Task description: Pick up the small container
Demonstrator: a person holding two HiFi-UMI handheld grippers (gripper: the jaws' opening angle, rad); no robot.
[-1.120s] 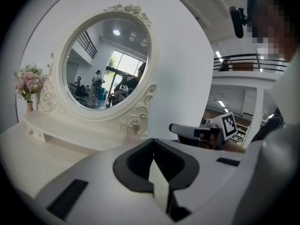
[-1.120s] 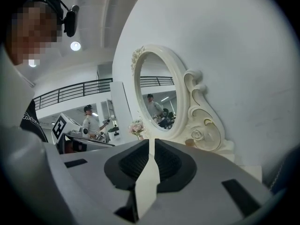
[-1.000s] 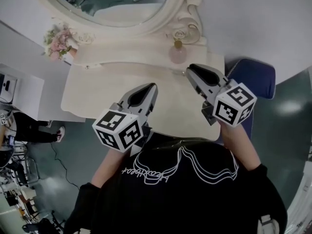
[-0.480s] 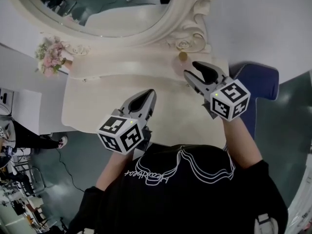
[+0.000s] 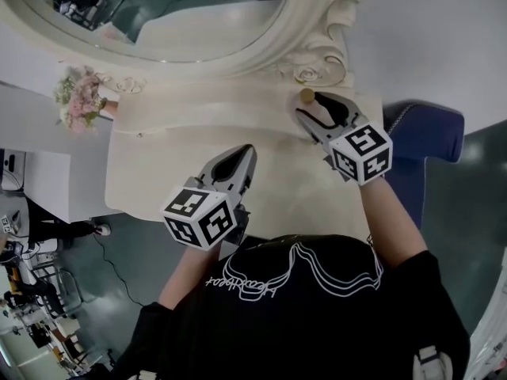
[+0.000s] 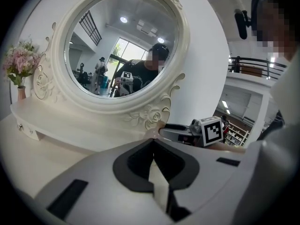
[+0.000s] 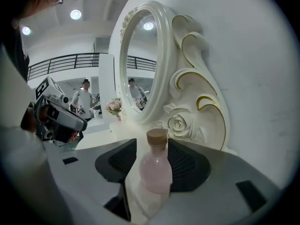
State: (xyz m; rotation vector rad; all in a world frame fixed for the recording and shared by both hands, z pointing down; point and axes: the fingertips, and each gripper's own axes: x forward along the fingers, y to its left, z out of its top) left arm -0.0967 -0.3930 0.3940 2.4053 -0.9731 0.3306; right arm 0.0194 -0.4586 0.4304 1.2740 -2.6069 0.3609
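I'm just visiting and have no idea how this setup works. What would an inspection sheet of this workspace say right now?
Surface: cream dressing table, mostly bare.
Job's things: small pink bottle with a tan cap, upright near the mirror's carved frame.
Clutter: pink flowers in a vase at the table's far left.
Grippers: right gripper has its fingers opening, either side of the bottle, not gripping it; left gripper is shut, empty, above the table.
Cables: nothing seen on the table.
Surroundings: oval mirror, blue chair on the right, people and equipment farther off.
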